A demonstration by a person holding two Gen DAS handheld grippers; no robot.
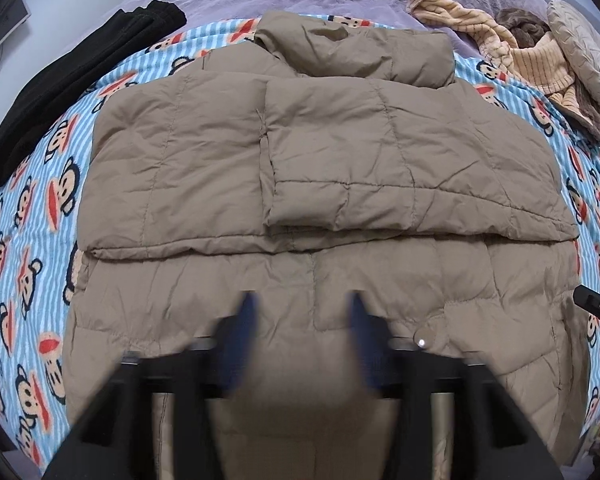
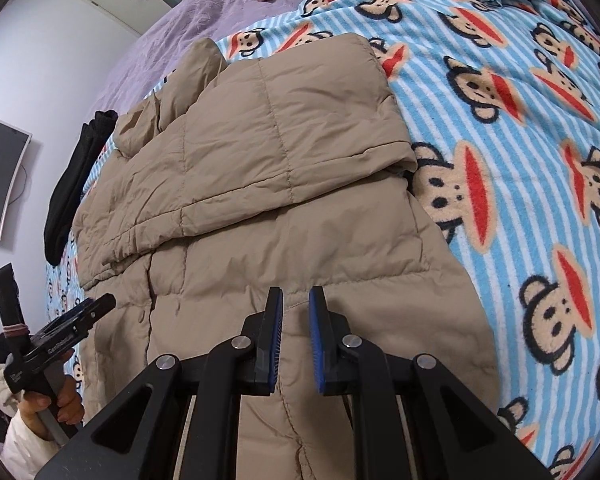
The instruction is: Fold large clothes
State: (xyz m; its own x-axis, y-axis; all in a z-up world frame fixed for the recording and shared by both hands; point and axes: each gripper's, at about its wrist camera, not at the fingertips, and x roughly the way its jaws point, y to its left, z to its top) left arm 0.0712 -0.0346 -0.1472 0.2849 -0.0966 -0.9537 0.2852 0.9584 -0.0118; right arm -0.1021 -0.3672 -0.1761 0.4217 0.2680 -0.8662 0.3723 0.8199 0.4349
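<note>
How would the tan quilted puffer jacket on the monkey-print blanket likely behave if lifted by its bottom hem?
The tan quilted puffer jacket would probably droop, since its wrinkled fabric looks soft. Its puffy quilted panels suggest it is light for its bulk. The folded-in sleeves lie loose, so they may slide open.

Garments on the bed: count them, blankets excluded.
3. The tan puffer jacket lies spread over the monkey-print blanket; a black garment is folded by the blanket's left edge; a striped beige garment is heaped at the far right. More may lie beneath that heap.
</note>
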